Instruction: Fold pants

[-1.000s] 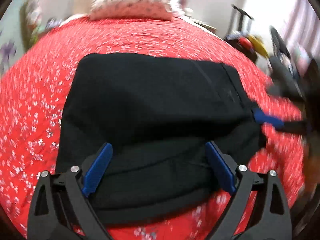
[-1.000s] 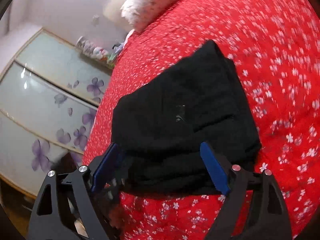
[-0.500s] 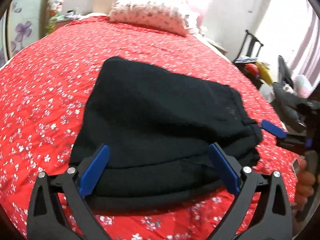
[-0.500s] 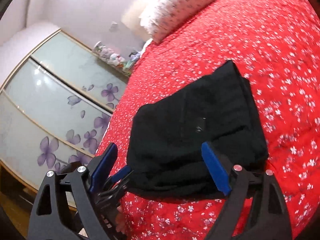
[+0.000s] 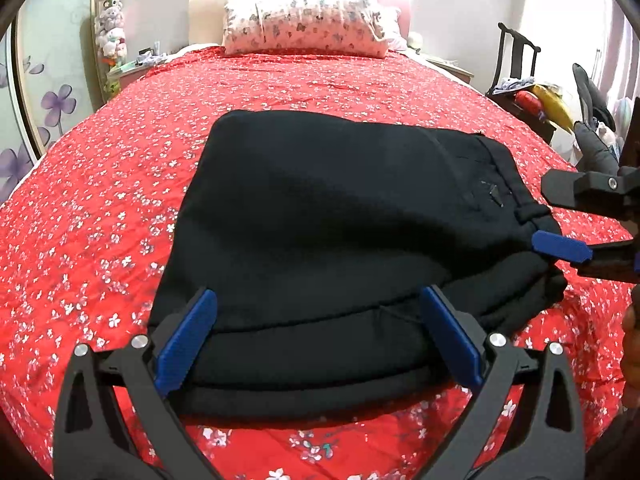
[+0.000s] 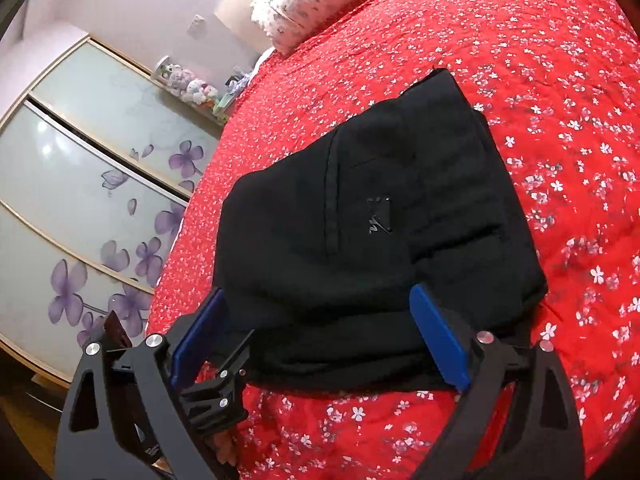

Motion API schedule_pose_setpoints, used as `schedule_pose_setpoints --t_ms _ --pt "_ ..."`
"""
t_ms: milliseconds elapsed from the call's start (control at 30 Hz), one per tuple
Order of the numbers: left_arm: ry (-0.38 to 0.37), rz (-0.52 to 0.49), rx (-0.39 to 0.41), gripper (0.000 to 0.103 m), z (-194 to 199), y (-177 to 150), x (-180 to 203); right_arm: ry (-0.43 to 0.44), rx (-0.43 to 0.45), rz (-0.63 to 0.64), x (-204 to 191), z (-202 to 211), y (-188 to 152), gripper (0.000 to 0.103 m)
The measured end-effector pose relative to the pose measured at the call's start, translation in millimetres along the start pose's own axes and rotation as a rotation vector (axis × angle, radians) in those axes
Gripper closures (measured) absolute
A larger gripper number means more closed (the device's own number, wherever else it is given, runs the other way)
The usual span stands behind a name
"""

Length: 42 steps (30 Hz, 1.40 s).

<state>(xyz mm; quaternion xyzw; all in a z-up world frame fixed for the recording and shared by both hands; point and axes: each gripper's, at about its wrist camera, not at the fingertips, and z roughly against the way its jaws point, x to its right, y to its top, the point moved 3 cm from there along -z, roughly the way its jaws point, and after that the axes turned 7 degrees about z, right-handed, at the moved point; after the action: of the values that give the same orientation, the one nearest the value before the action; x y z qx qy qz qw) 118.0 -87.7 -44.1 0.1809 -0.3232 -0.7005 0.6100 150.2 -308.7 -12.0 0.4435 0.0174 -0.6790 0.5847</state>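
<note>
The black pants [image 5: 340, 240] lie folded into a thick stack on the red flowered bedspread [image 5: 100, 208]. My left gripper [image 5: 316, 340] is open and empty, its blue pads on either side of the stack's near edge. My right gripper [image 6: 316, 336] is open and empty at another edge of the pants [image 6: 380, 240]. The right gripper also shows in the left wrist view [image 5: 576, 224] by the waistband corner at the right. The left gripper shows in the right wrist view [image 6: 224, 376] at the lower left.
A flowered pillow [image 5: 304, 28] lies at the head of the bed. A wardrobe with purple flower doors [image 6: 80, 200] stands beside the bed. A dark chair [image 5: 516, 60] and clutter [image 5: 560, 108] are at the right of the bed.
Both grippers have drawn back and risen, so more of the bed and room shows. The pants lie still in the same folded stack.
</note>
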Motion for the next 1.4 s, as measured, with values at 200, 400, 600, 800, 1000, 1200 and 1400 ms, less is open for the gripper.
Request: schedule_pose_setpoints --t_ms 200,400,600,800,1000,1200,1400 --pt "-0.033 0.015 0.037 0.002 12.1 0.1 -2.2 0.117 0.110 0.003 -6.7 23.7 16.2 0.009" --pt "-0.110 -0.002 0.069 0.002 15.6 4.5 4.5 0.135 0.156 -0.041 2.0 17.4 50.1 0.008" --pt "-0.118 -0.038 0.000 0.002 -0.2 -3.6 11.9 -0.020 0.018 -0.093 34.3 -44.8 73.2 0.008" --pt "-0.166 -0.033 -0.015 0.002 -3.0 -7.4 8.8 0.014 0.052 -0.162 49.0 -58.6 81.1 0.008" --pt "-0.251 0.074 0.027 0.002 19.1 9.0 -15.6 0.066 0.046 -0.088 30.9 -31.1 71.0 0.008" --pt "-0.273 0.250 0.075 0.002 37.9 38.1 -80.7 0.197 -0.103 -0.007 -4.9 -0.5 32.9 0.007" --pt "-0.412 0.274 -0.017 0.002 24.7 33.9 -69.2 0.126 -0.226 0.071 -24.7 -32.5 -4.9 0.007"
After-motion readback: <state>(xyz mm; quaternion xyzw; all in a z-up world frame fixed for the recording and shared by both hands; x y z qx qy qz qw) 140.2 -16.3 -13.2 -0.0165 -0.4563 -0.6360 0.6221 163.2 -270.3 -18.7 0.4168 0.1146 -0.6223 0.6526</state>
